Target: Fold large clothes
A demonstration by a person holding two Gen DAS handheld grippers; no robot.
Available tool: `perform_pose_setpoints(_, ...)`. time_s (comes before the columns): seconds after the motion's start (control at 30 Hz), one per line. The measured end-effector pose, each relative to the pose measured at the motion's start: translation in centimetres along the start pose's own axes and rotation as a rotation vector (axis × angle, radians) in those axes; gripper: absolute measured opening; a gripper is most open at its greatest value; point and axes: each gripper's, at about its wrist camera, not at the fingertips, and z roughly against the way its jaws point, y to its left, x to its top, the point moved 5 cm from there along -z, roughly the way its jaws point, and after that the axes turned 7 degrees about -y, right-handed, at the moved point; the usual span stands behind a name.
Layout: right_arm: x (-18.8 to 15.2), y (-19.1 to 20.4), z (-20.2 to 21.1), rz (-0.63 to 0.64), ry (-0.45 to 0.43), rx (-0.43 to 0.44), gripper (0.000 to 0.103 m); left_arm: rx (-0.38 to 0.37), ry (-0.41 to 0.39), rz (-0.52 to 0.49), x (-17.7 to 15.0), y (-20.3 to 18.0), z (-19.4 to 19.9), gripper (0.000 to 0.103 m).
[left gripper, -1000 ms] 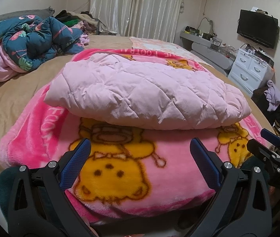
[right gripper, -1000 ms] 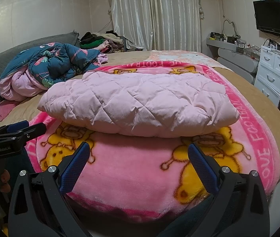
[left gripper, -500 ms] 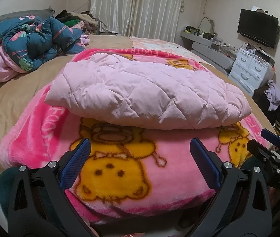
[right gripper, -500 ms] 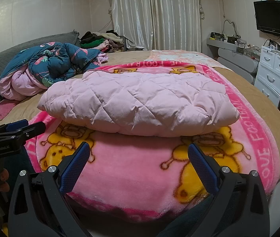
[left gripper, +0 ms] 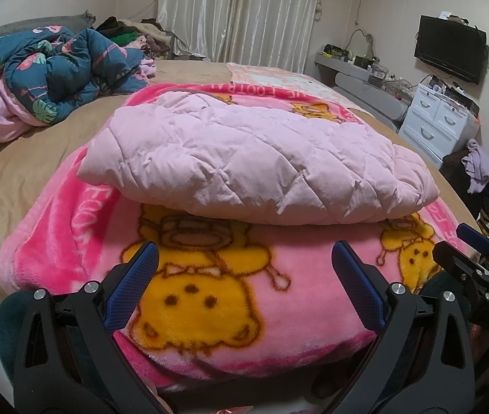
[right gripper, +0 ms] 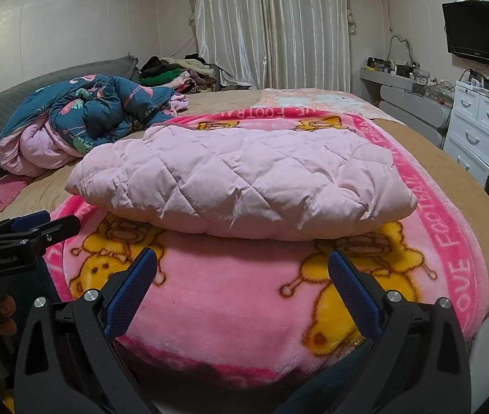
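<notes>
A pale pink quilted garment (left gripper: pixel 254 162) (right gripper: pixel 244 179) lies folded into a thick rectangle on a bright pink fleece blanket (left gripper: pixel 209 296) (right gripper: pixel 237 296) with yellow cartoon figures, spread over the bed. My left gripper (left gripper: pixel 244 262) hovers open at the near edge of the bed, short of the garment, with nothing between its blue pads. My right gripper (right gripper: pixel 242 265) is likewise open and empty, just to the right; its tip shows in the left wrist view (left gripper: pixel 465 241). The left gripper also appears at the left edge of the right wrist view (right gripper: pixel 30 231).
A rumpled teal flamingo-print duvet with pink lining (left gripper: pixel 47 79) (right gripper: pixel 85 120) lies at the bed's far left. A heap of clothes (right gripper: pixel 175 72) sits by the curtains. White drawers (left gripper: pixel 441 120) (right gripper: pixel 479 117), a shelf, and a wall television (left gripper: pixel 449 48) stand on the right.
</notes>
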Motion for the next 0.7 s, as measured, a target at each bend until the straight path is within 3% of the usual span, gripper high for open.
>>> perform_pose_setpoints(0.7,-0.02,-0.02,-0.04,-0.001,0.001,-0.001,0.099,0.001,0.002,-0.004,-0.06,-0.07,-0.01,0.094)
